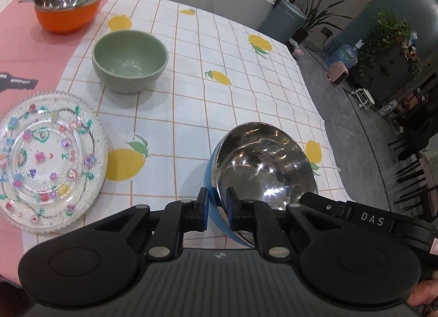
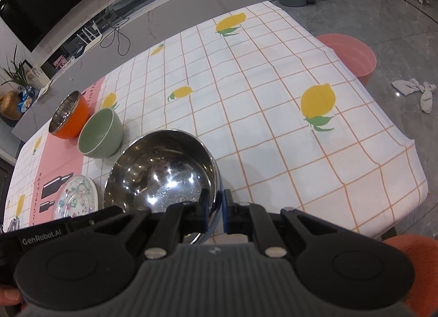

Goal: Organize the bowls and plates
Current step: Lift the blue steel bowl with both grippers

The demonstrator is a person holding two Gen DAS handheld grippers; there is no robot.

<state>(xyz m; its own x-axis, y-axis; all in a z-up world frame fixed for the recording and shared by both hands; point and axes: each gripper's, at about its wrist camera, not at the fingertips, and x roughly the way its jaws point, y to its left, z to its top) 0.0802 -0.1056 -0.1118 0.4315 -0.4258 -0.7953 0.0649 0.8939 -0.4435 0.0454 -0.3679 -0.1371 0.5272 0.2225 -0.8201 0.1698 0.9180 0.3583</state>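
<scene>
A blue bowl with a steel inside is held between both grippers above the lemon-print tablecloth. My left gripper is shut on its left rim. My right gripper is shut on the right rim of the same bowl. A green ceramic bowl stands further back; it also shows in the right wrist view. An orange steel-lined bowl stands behind it, also in the right wrist view. A clear glass plate with coloured flowers lies at the left, also in the right wrist view.
The table has a white checked lemon cloth, with a pink section at the left. A pink basin and crumpled cloths lie on the floor beyond the right edge. A grey bin and plants stand beyond the far edge.
</scene>
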